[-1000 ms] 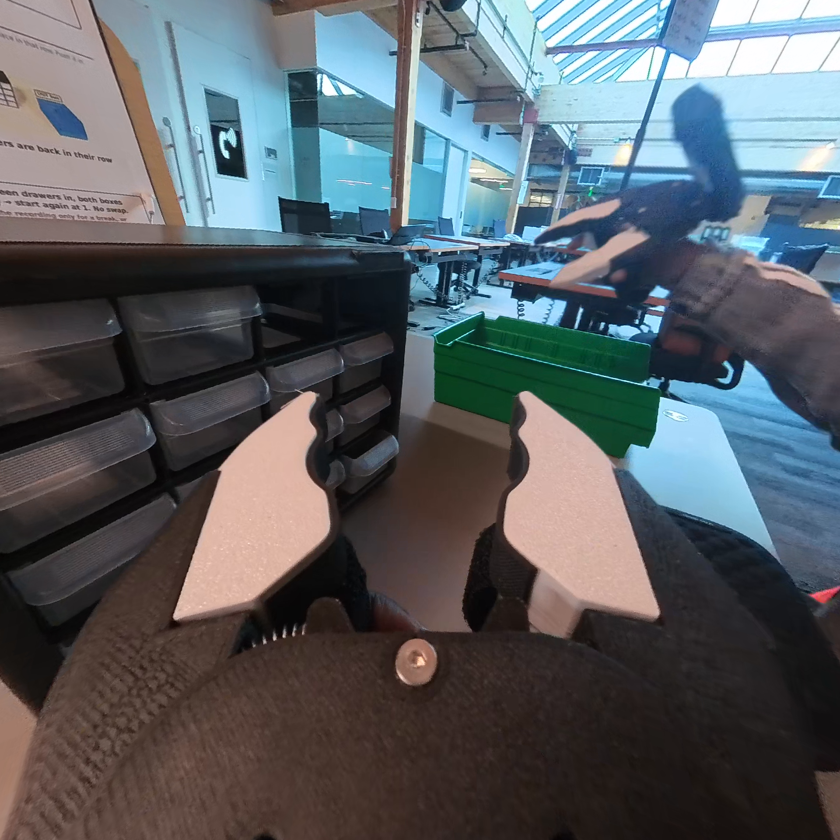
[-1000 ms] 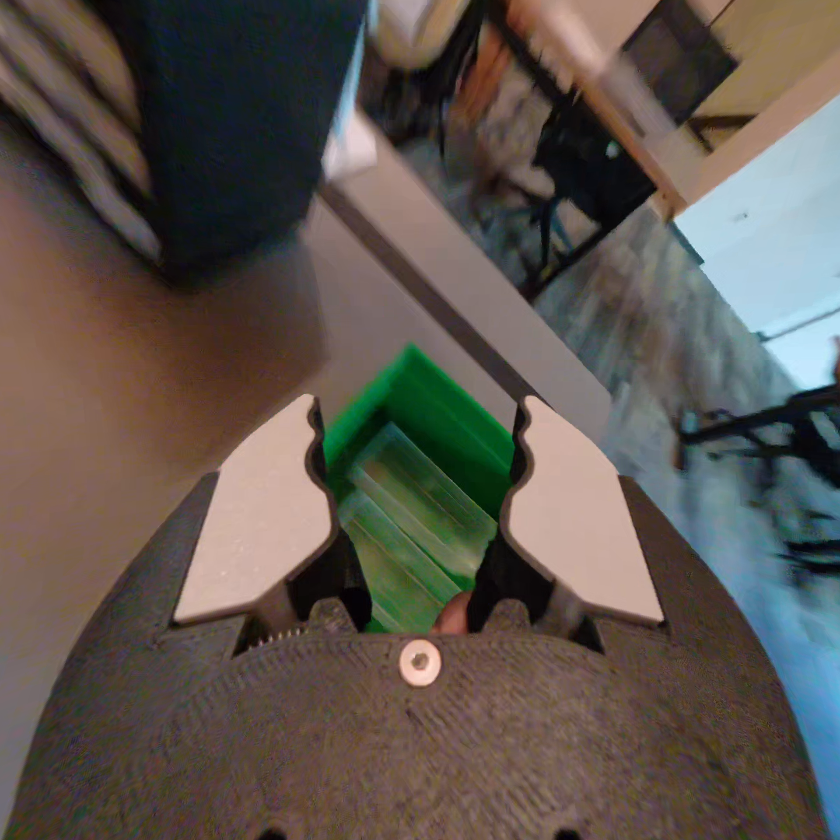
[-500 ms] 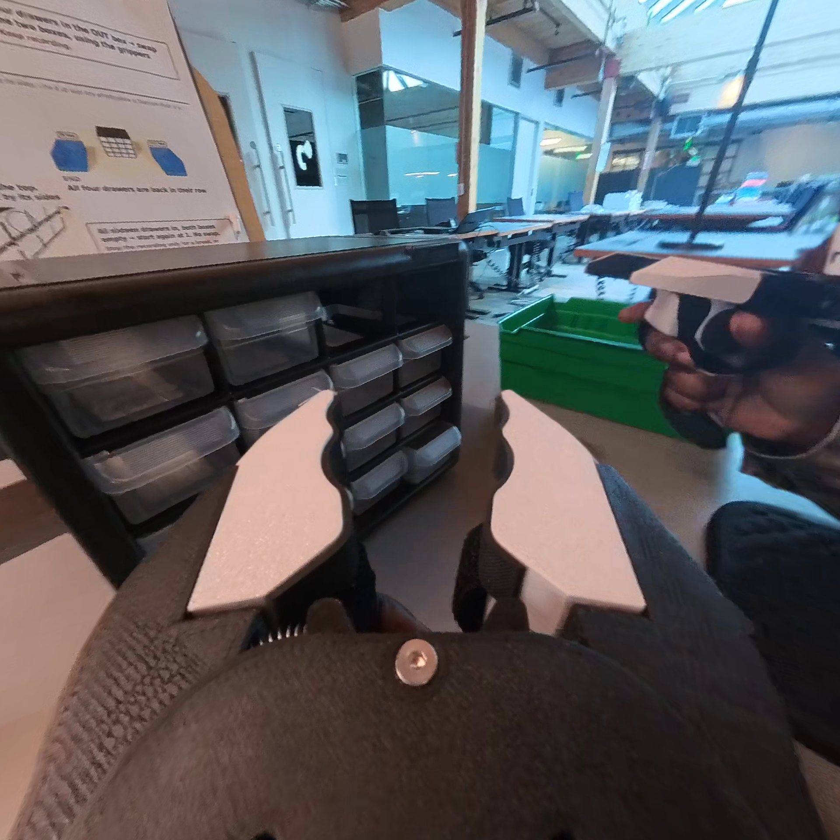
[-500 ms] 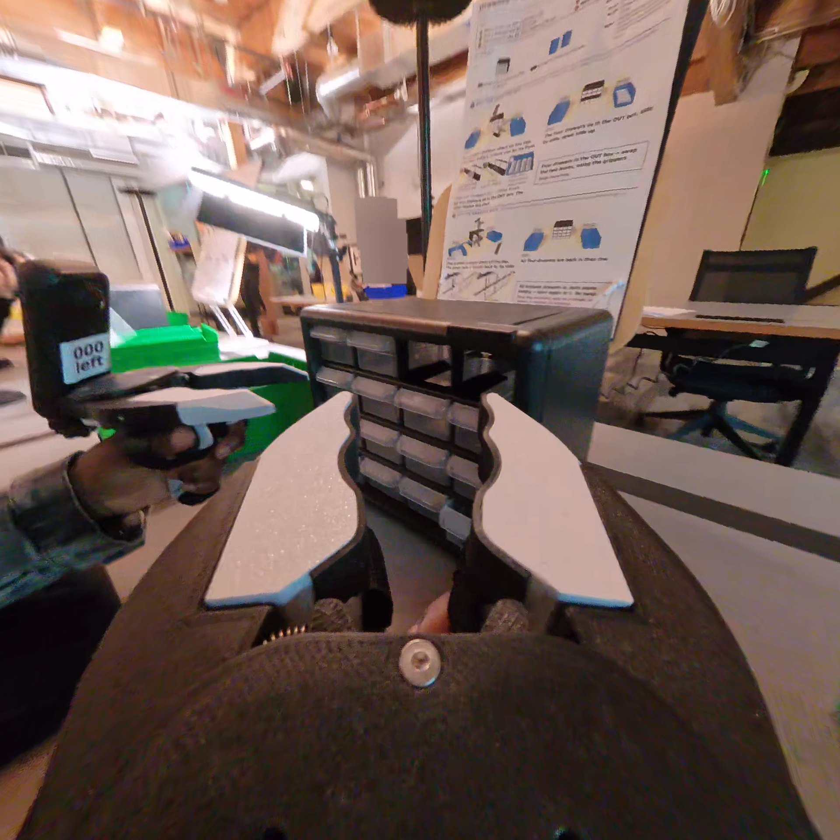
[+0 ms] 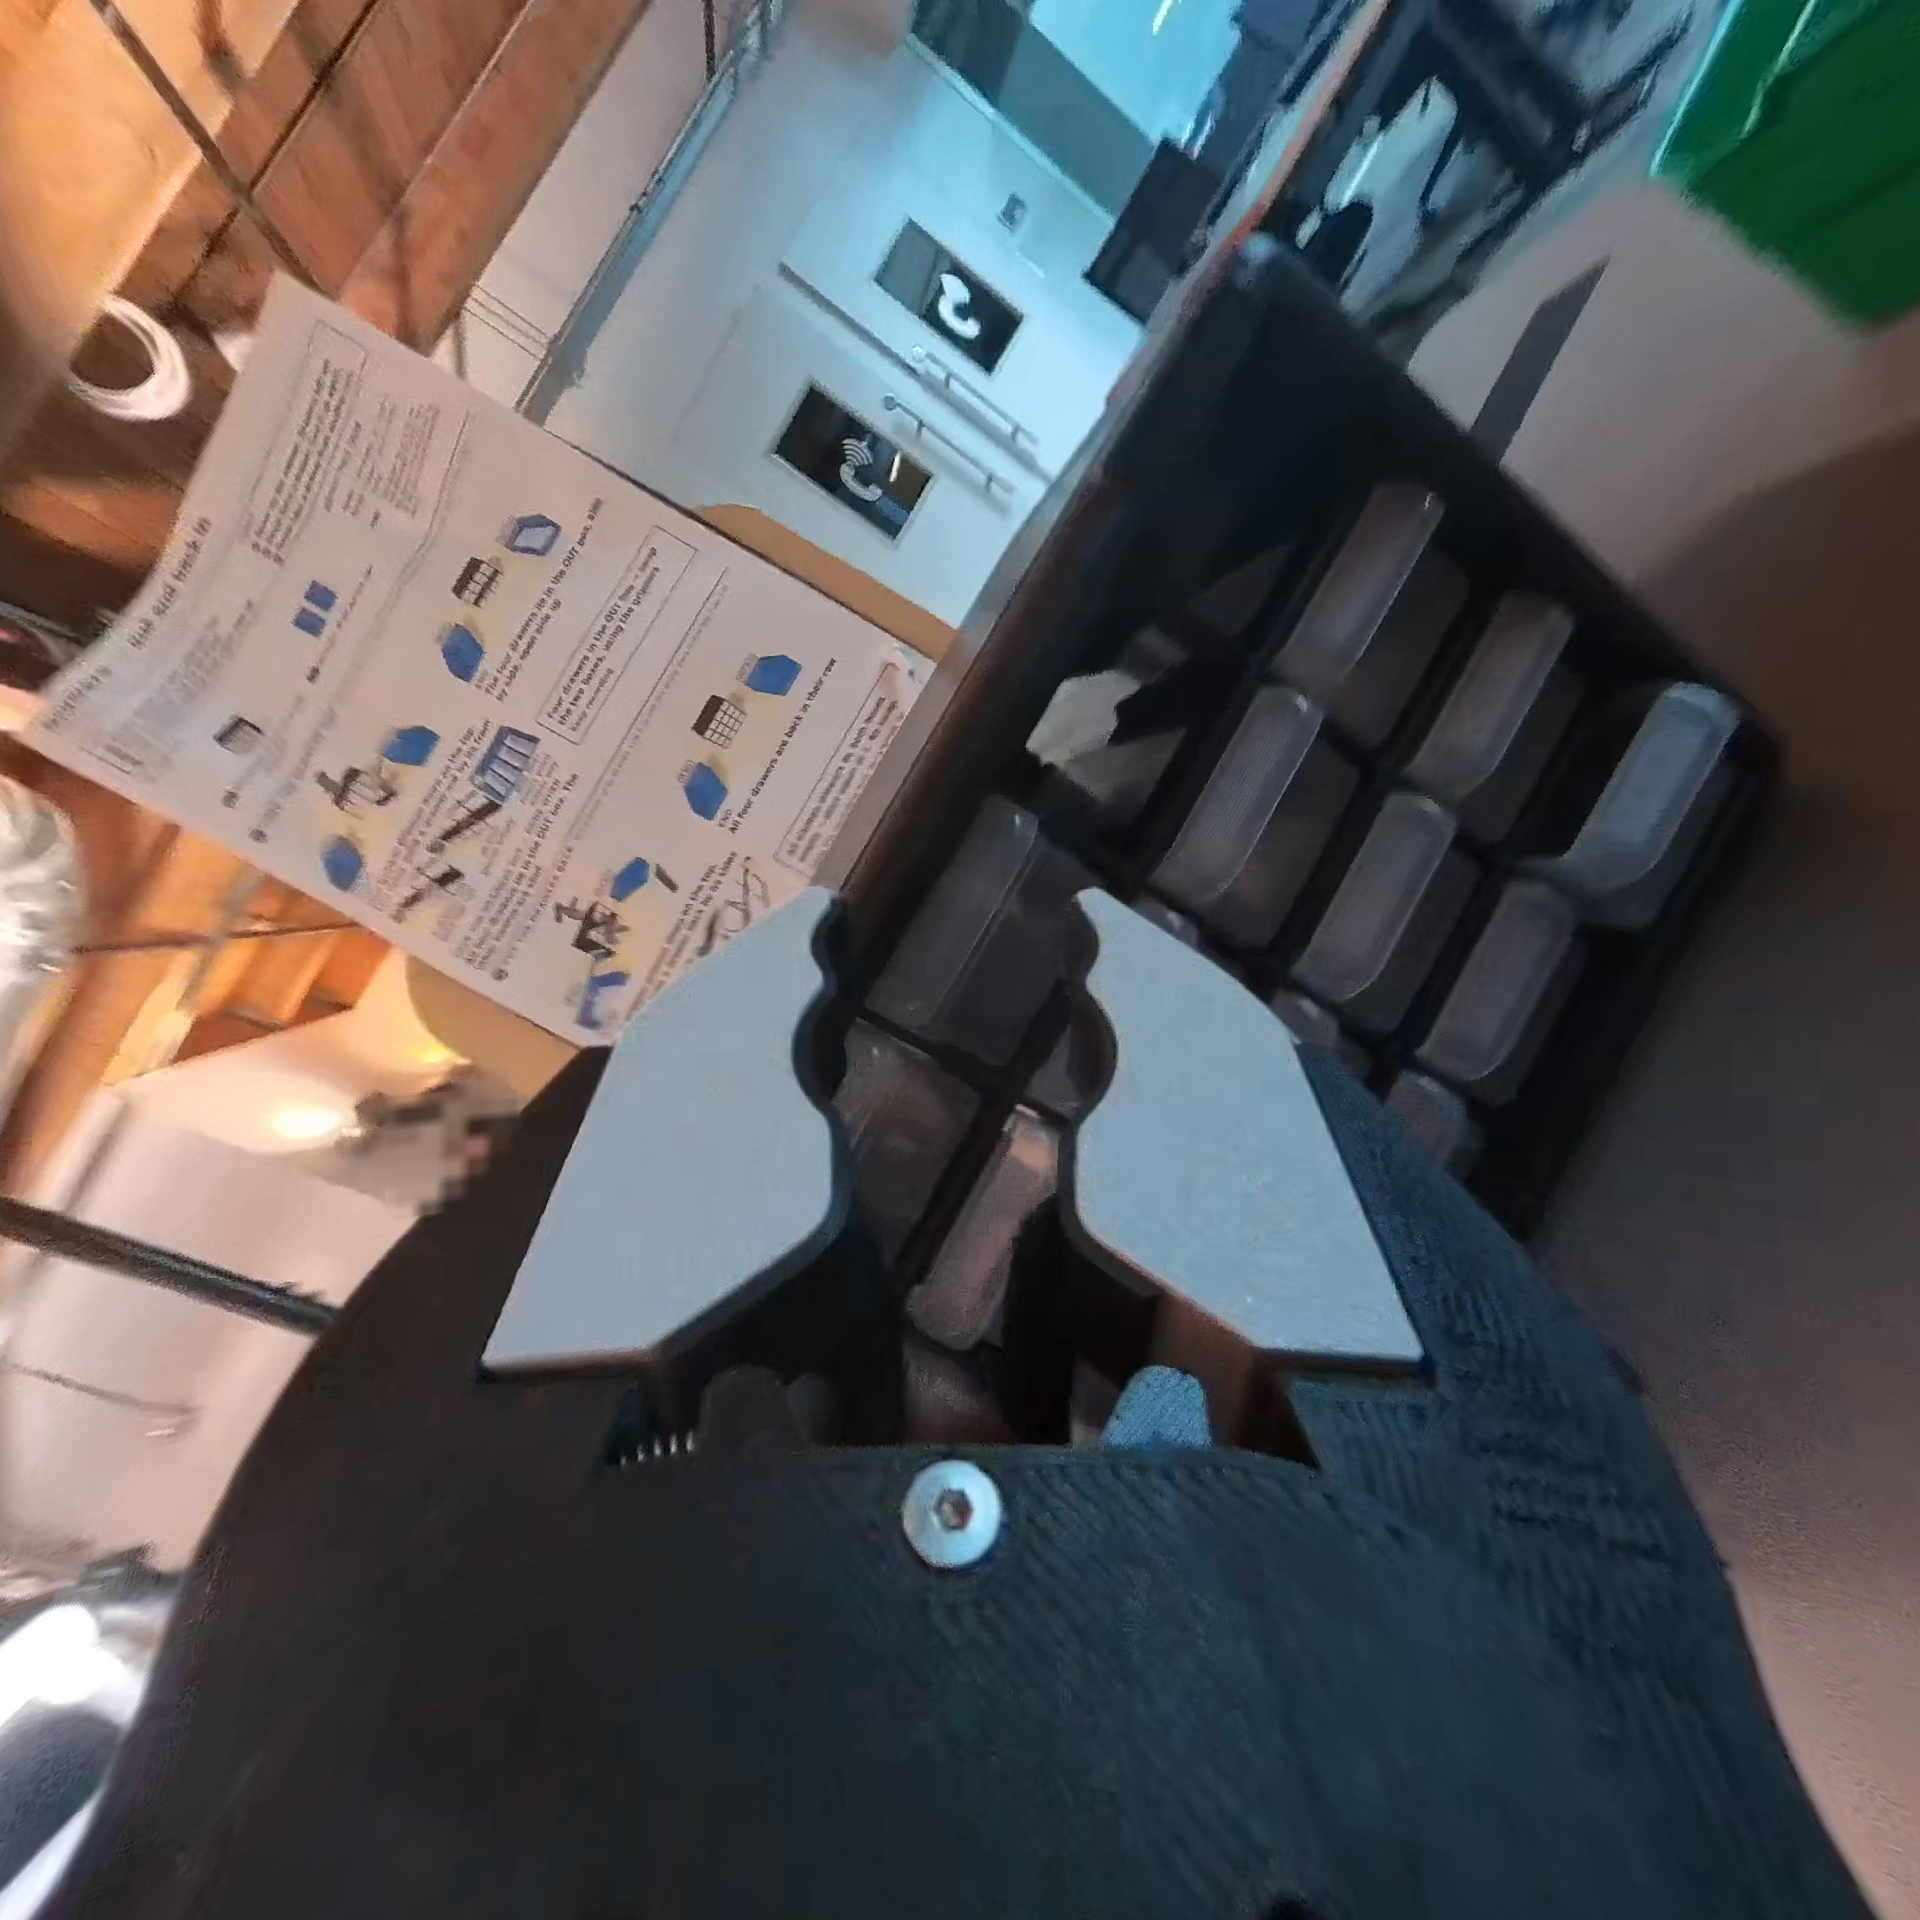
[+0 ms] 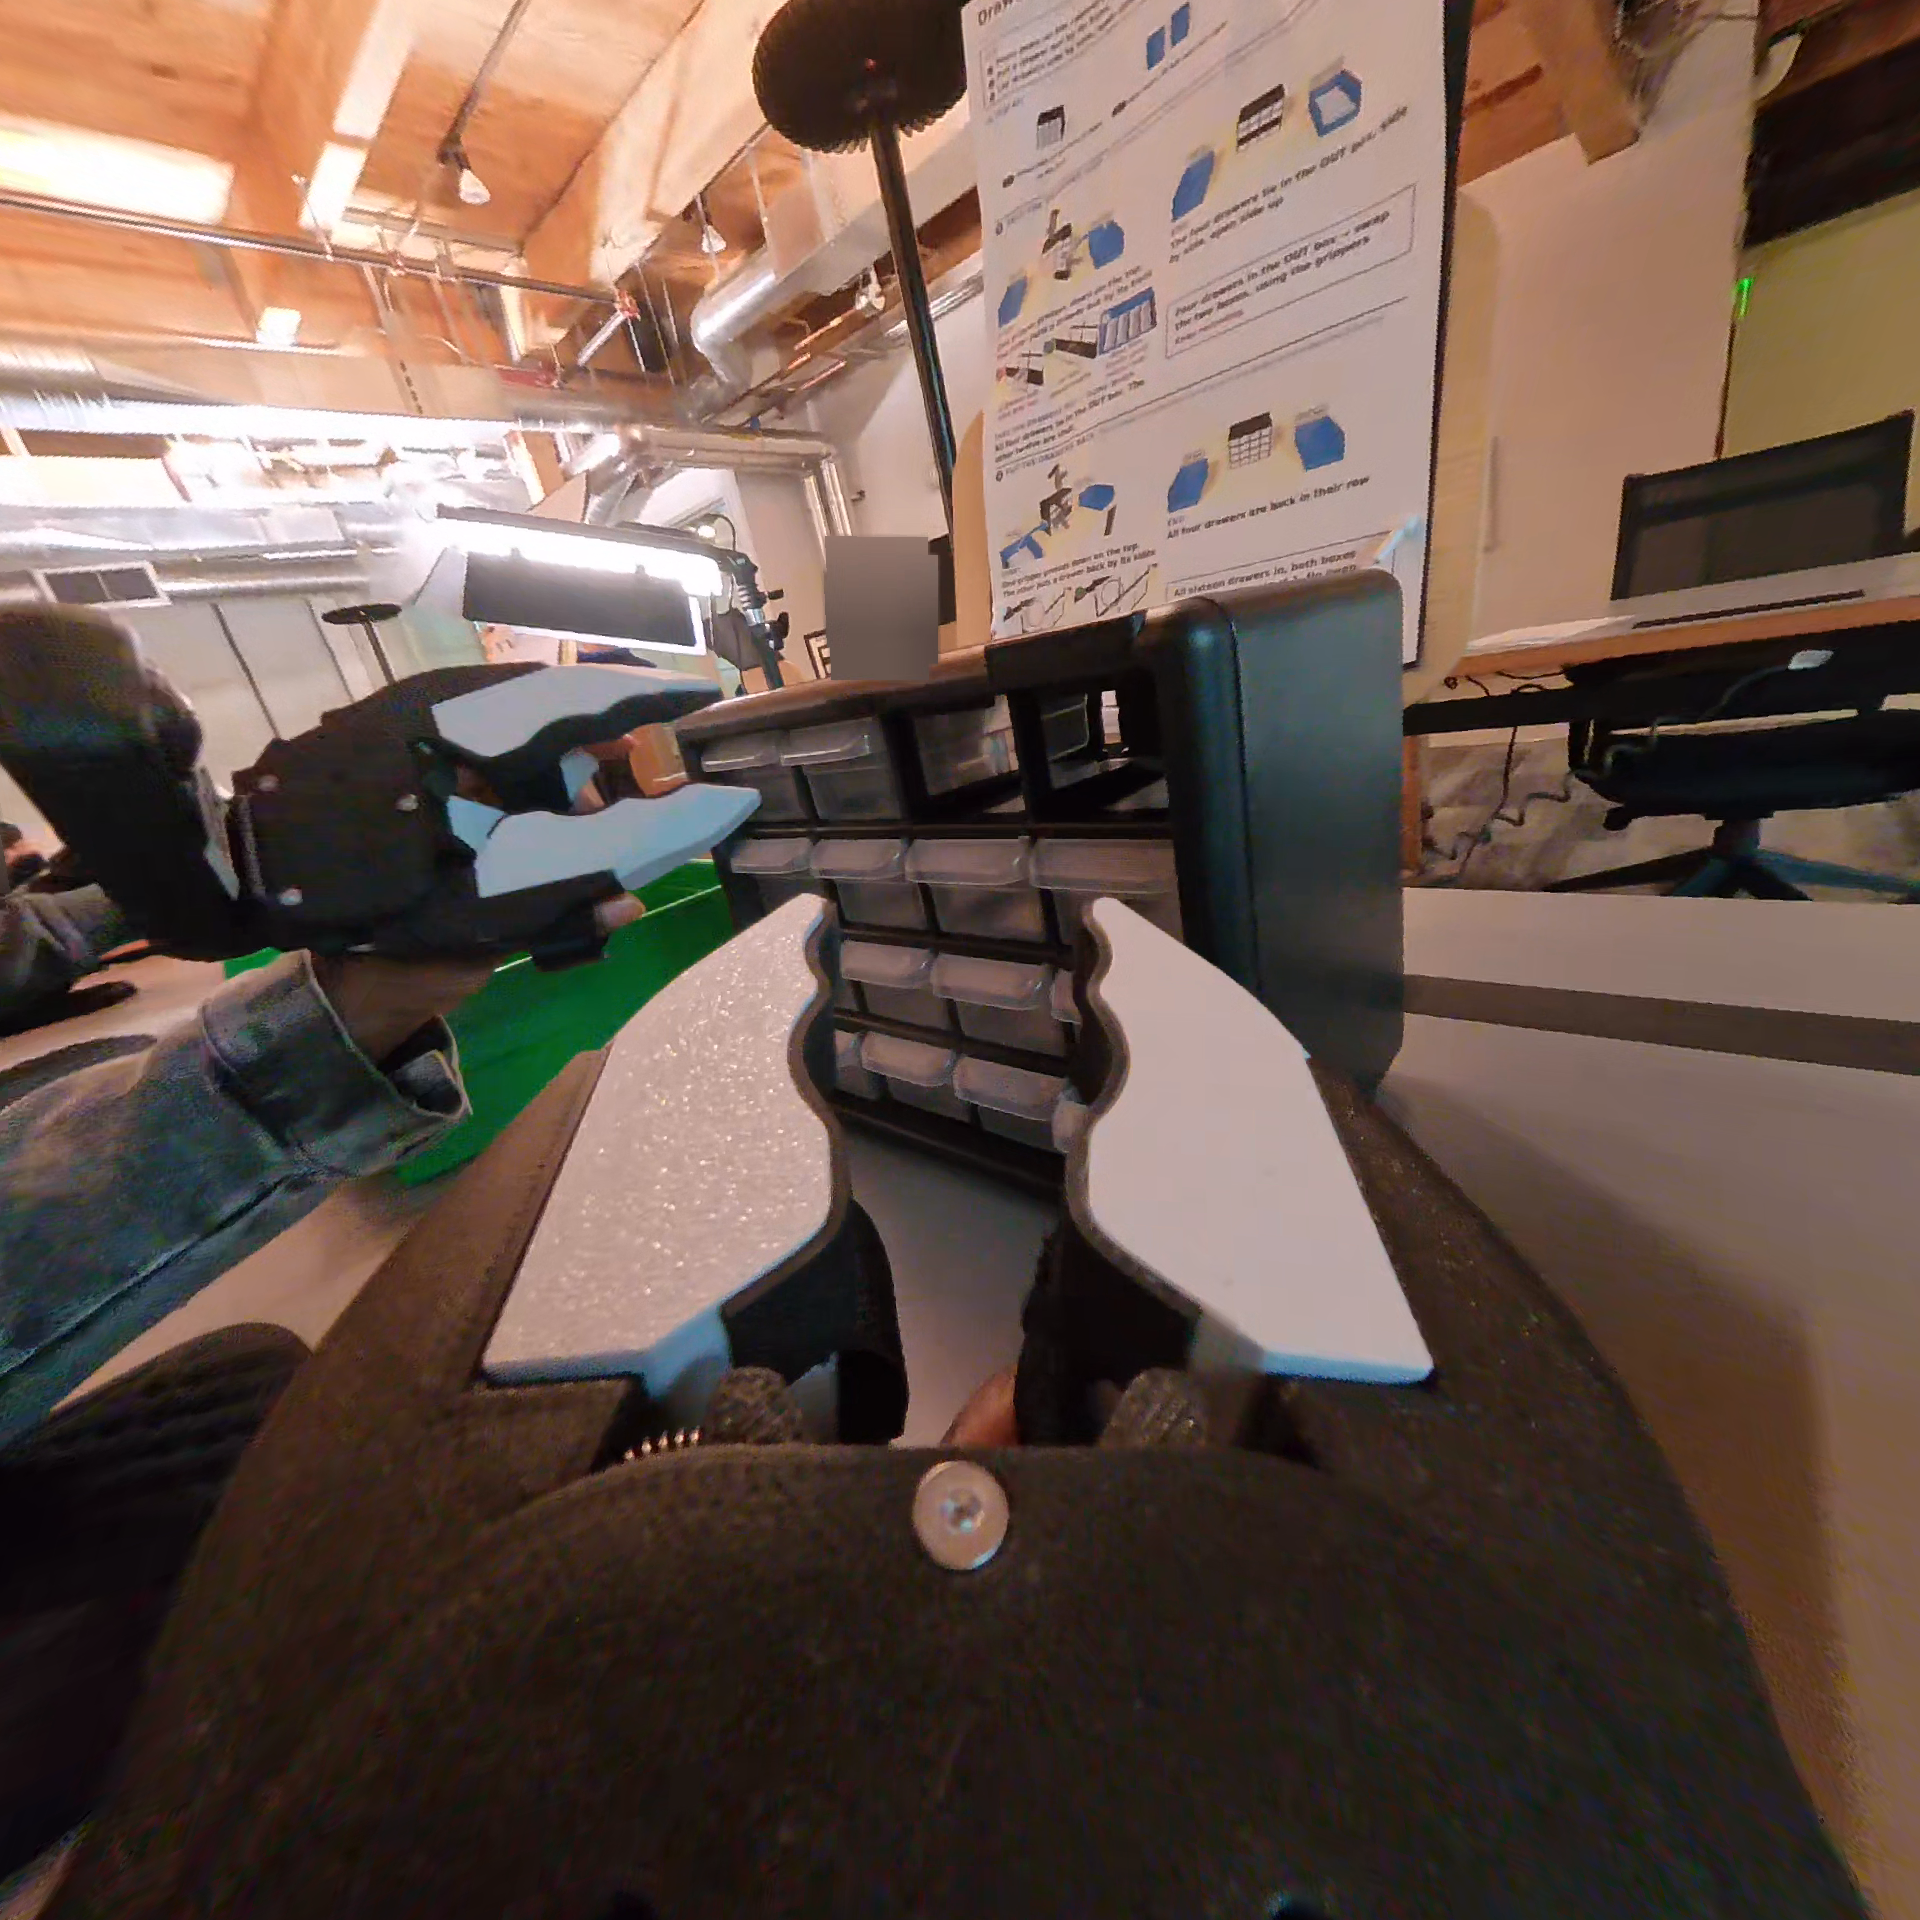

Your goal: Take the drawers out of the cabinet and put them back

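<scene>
Item: small-parts cabinet (image 6: 1226, 790), black moulded plastic, boxy with rounded corners, standing upright on a pale grey desk (image 6: 1662, 1195). Its front was a grid of bays holding clear plastic drawers (image 6: 977, 883), each a shallow rectangular tray with a lip at the front edge; at least one upper bay (image 5: 1195, 623) looked dark and unfilled.

Handling, as judged: the drawers appeared thin-walled, light, stiff and smooth, so likely slippery under a pinch. The front lip seemed the best purchase, drawn straight out to avoid binding in the bay.

Left tongs (image 5: 951, 1060): matte grey, wavy-edged pads on a black textured body, parted a moderate way and holding nothing, rolled sideways at the cabinet's top-left corner beside the upper drawers; contact could not be told.

Right tongs (image 6: 956, 1039): the same make, likewise parted and empty, held back from the lower rows.

Also present: green bin (image 6: 540, 1018) on the desk left of the cabinet; illustrated poster (image 6: 1216, 312) behind it.
</scene>
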Action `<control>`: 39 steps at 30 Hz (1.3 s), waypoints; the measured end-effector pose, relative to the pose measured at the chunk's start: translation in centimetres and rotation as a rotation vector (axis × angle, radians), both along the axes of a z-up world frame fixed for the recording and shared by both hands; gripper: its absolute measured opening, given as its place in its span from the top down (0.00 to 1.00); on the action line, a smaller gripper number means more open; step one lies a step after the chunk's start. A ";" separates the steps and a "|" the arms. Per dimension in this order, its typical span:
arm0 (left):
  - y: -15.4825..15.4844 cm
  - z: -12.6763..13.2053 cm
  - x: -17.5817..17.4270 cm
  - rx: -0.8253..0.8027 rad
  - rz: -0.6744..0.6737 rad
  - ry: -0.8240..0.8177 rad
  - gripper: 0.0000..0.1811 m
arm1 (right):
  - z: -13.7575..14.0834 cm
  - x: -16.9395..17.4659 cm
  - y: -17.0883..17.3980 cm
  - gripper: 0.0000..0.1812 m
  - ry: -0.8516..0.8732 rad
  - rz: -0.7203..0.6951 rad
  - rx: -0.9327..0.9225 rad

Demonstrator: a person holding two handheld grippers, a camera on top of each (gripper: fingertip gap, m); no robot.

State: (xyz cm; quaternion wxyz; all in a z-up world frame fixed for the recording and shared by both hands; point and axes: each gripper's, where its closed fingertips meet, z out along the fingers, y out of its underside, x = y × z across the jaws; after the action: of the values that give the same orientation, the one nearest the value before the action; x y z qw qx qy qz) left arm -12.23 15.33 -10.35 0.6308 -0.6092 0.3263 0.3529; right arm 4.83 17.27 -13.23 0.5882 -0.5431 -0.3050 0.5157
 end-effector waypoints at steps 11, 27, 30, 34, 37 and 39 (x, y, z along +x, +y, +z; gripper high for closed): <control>2.1 -1.5 -0.6 -0.034 0.138 0.393 0.84 | -0.1 0.5 0.7 0.77 0.012 -0.023 -0.019; -2.4 0.2 0.3 0.090 0.016 0.016 0.79 | -1.2 -1.0 -0.3 0.69 -0.111 0.017 0.047; -6.6 1.1 2.6 0.086 -0.035 -0.051 0.77 | -0.1 -0.9 -1.8 0.68 -0.191 -0.028 0.186; -11.0 1.9 5.9 0.134 0.002 -0.095 0.76 | -0.1 -1.0 -3.7 0.68 -0.311 -0.080 0.323; -12.3 2.5 7.6 0.180 -0.039 -0.149 0.76 | 0.1 -1.0 -5.2 0.67 -0.343 -0.070 0.345; -12.7 3.0 8.2 0.200 -0.048 -0.151 0.76 | 0.6 -0.5 -5.9 0.66 -0.359 -0.107 0.403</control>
State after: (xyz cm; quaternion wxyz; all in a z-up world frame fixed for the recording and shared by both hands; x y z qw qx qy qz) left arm -4.07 2.62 -7.31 0.7194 -0.5601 0.2556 0.3216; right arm 4.31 11.40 -12.58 0.6471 -0.5134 -0.4718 0.3084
